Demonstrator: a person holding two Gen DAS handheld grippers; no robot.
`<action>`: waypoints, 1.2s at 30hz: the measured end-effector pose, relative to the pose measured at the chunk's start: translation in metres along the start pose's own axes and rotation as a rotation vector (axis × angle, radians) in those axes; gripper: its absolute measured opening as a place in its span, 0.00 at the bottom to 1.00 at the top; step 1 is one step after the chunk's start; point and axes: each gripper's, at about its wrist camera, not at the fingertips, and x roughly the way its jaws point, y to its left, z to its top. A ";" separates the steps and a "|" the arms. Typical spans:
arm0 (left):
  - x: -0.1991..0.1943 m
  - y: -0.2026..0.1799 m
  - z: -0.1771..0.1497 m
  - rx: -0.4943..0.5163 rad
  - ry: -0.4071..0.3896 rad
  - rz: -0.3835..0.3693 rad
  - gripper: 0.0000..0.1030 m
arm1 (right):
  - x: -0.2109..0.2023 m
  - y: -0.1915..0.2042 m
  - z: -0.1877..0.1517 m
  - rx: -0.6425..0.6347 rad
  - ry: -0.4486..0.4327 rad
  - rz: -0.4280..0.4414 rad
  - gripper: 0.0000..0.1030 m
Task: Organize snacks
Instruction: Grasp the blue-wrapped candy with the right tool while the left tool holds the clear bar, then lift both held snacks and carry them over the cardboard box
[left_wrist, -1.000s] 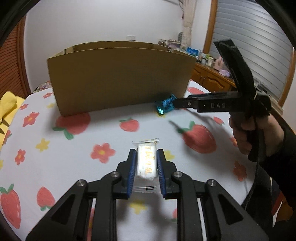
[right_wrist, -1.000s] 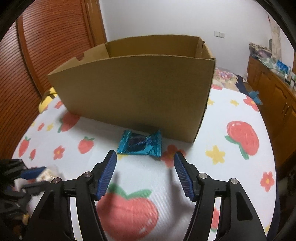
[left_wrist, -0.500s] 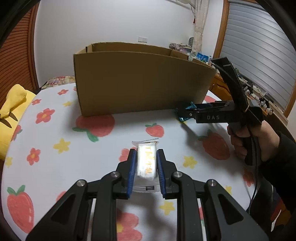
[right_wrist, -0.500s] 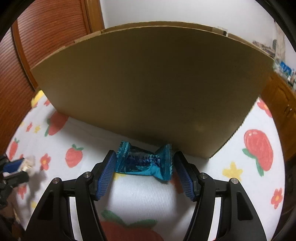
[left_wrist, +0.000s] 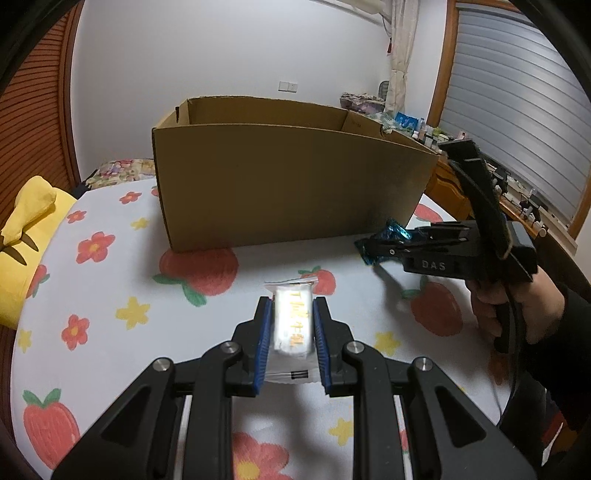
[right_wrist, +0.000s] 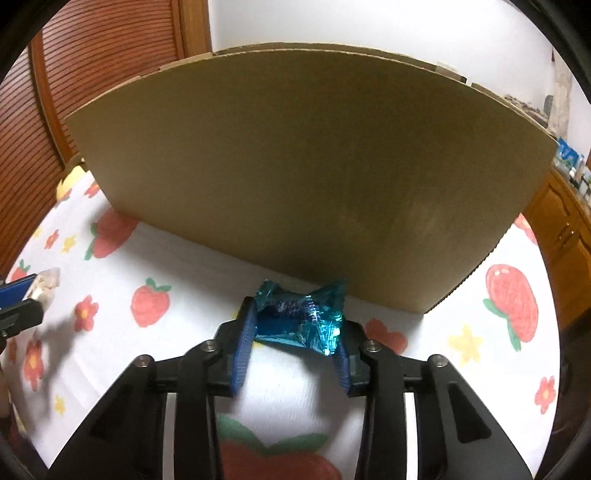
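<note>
My left gripper (left_wrist: 292, 301) is shut on a white snack packet (left_wrist: 293, 328) with orange print, held just above the strawberry tablecloth. To its right, my right gripper (left_wrist: 373, 247) reaches toward the near right corner of the open cardboard box (left_wrist: 288, 184). In the right wrist view the jaws of my right gripper (right_wrist: 295, 314) are closing on a shiny blue wrapped snack (right_wrist: 303, 321), which is crumpled between the pads close to the box wall (right_wrist: 295, 166). The left gripper's fingers (right_wrist: 18, 306) and the white packet (right_wrist: 46, 282) show at the left edge.
A round table carries a white cloth (left_wrist: 110, 295) printed with strawberries and flowers. A yellow cushion (left_wrist: 26, 236) lies at the left edge. A wooden dresser (left_wrist: 443, 188) with clutter stands behind on the right. A person's hand (left_wrist: 517, 306) grips the right tool.
The right jaws, wide apart around the blue snack before, have closed in and squeezed its wrapper. My left gripper keeps the white packet and has drifted slightly, changing the view of the box.
</note>
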 end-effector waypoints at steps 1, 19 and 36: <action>0.001 0.000 0.001 0.002 -0.003 -0.001 0.20 | -0.003 -0.001 -0.001 0.003 -0.004 0.010 0.28; -0.007 -0.011 0.059 0.066 -0.104 0.018 0.20 | -0.071 0.006 0.003 -0.012 -0.150 0.106 0.23; 0.011 -0.002 0.140 0.101 -0.169 0.044 0.20 | -0.104 -0.002 0.071 -0.047 -0.317 0.097 0.24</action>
